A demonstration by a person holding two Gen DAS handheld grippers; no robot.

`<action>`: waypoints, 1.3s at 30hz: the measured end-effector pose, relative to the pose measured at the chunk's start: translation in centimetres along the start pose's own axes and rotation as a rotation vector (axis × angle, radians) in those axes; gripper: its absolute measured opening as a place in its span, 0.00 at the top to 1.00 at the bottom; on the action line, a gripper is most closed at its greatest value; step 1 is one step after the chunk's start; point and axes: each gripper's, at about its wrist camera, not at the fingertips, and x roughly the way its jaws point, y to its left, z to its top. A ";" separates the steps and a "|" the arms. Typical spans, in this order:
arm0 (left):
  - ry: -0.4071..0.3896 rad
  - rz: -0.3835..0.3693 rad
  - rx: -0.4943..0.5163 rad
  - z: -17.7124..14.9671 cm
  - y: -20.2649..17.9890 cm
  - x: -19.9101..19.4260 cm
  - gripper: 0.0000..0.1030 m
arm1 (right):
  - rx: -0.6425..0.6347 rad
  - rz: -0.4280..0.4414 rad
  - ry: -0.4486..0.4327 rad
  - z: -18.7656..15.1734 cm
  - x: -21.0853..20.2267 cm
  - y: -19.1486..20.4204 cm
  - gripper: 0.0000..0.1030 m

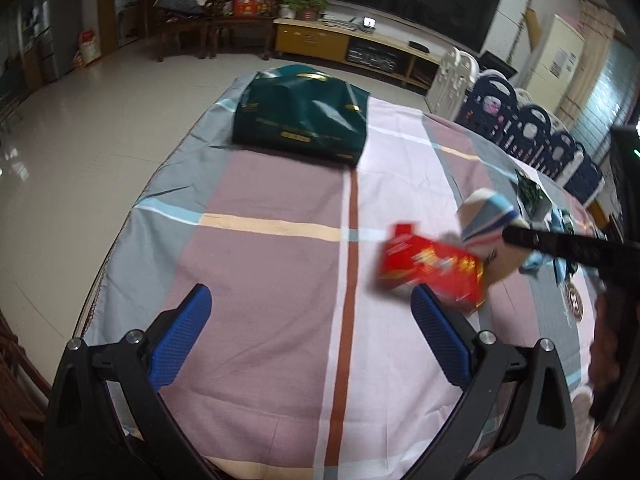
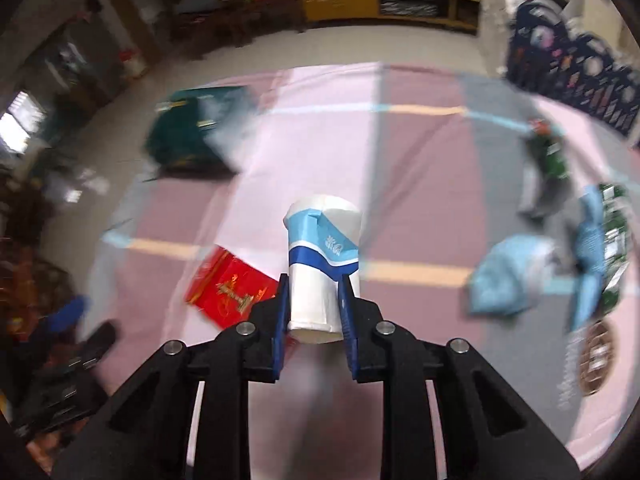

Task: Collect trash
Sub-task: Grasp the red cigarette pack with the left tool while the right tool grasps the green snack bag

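Paper cup (image 2: pixel 323 264), white with blue bands, clamped between blue pads (image 2: pixel 346 312) of right gripper (image 2: pixel 314 320); held off striped cloth (image 2: pixel 420 184), base toward camera, open rim pointing to 12 o'clock. Seen from left wrist view at 3 o'clock, same paper cup (image 1: pixel 486 220) pinched by black fingers (image 1: pixel 560 244), blurred.

Red box (image 2: pixel 226 286) lay flat on cloth at 9 o'clock of cup, partly hidden behind left finger of right gripper. In left wrist view, red box (image 1: pixel 434 268) sat just beyond right pad of left gripper (image 1: pixel 312 340); contact not discernible. Left gripper spread wide, nothing between pads, poised over pink band of cloth.

Green bag (image 1: pixel 300 116) rested at far edge of cloth, 12 o'clock in left view, 10 o'clock in right view (image 2: pixel 192 136).

Remaining litter grouped at 3 o'clock in right view: crumpled light-blue wrapper (image 2: pixel 508 280), green-and-white packet (image 2: pixel 612 248) just beside it, dark green bottle (image 2: pixel 550 156) farther off at 2 o'clock. Details blurred.
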 end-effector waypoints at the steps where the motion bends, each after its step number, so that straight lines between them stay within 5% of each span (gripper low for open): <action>1: 0.001 0.002 -0.011 0.0 0.3 0.0 0.04 | 0.010 0.055 0.016 -0.4 -0.1 0.7 0.71; 3: 0.003 0.011 -0.023 0.0 0.6 0.1 0.04 | 0.016 0.034 0.019 -0.7 -0.4 1.4 0.40; 4: 0.007 0.014 -0.023 0.0 0.7 0.2 0.04 | 0.017 -0.009 -0.012 -0.8 -1.1 1.2 0.35; 8: 0.022 0.007 -0.029 0.1 0.8 0.5 0.04 | 0.110 -0.168 -0.176 -0.2 -5.1 -3.2 0.32; 12: 0.024 0.005 -0.021 -0.1 0.6 0.5 0.04 | 0.316 -0.547 -0.332 0.8 -9.0 -12.3 0.28; 16: 0.018 -0.022 -0.007 -0.2 0.0 0.5 0.04 | 0.486 -0.709 -0.231 1.3 -7.9 -22.1 0.28; 20: 0.016 -0.044 0.031 -0.3 -1.2 0.7 0.04 | 0.560 -0.661 -0.134 0.9 -5.4 -26.4 0.30; 22: 0.018 -0.046 0.048 -0.3 -1.7 0.9 0.04 | 0.539 -0.612 -0.118 0.6 -4.2 -26.4 0.51; 23: 0.023 -0.046 0.057 -0.3 -2.0 1.1 0.04 | 0.525 -0.583 -0.102 0.3 -3.8 -26.3 0.70; 26: 0.043 -0.033 0.073 -0.3 -2.6 1.6 0.04 | 0.492 -0.536 -0.117 -0.3 -3.3 -25.0 0.82; 31: 0.088 -0.056 0.005 -0.2 -1.3 2.5 0.04 | 0.499 -0.299 -0.138 -3.7 -5.0 -20.8 0.83; 36: 0.220 -0.235 -0.217 0.4 -0.5 5.1 0.04 | 0.388 -0.208 -0.134 -6.8 -6.8 -14.4 0.83; 39: 0.311 -0.198 -0.167 0.7 -2.7 6.9 0.04 | 0.379 -0.154 -0.163 -8.7 -8.4 -11.9 0.83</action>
